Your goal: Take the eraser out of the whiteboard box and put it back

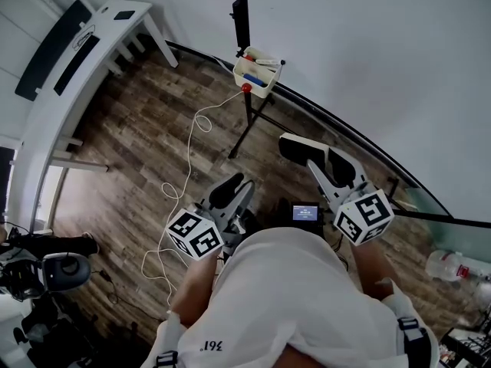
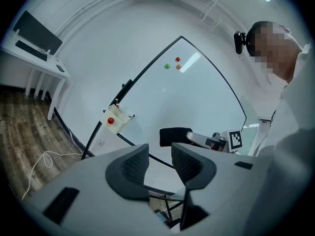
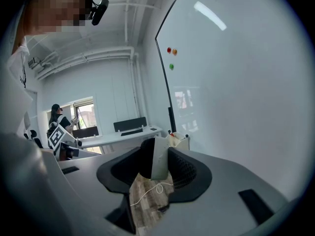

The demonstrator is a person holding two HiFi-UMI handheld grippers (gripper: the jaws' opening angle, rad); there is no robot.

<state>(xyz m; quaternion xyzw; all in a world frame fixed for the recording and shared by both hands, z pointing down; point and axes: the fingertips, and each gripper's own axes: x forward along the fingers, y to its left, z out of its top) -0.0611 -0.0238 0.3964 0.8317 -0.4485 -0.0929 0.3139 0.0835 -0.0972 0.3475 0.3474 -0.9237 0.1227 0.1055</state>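
Note:
The white whiteboard box [image 1: 257, 71] hangs on the board's lower edge with markers inside and a red magnet on its front; it also shows in the left gripper view [image 2: 115, 120] and the right gripper view [image 3: 179, 140]. My right gripper [image 1: 304, 153] is shut on the eraser [image 1: 296, 147], a black felt block with a pale back, held in the air well short of the box. The eraser stands between the right pads [image 3: 159, 157] and shows from the side as a black block [image 2: 174, 135]. My left gripper [image 1: 230, 190] is open and empty [image 2: 160, 163], low beside the right one.
The whiteboard [image 1: 368, 67] rests on a black stand [image 1: 249, 125] over wood flooring. A white cable [image 1: 188, 167] trails across the floor. A white desk [image 1: 84, 75] lies far left, a plastic bottle [image 1: 456, 265] at right. Coloured magnets [image 2: 172, 63] dot the board.

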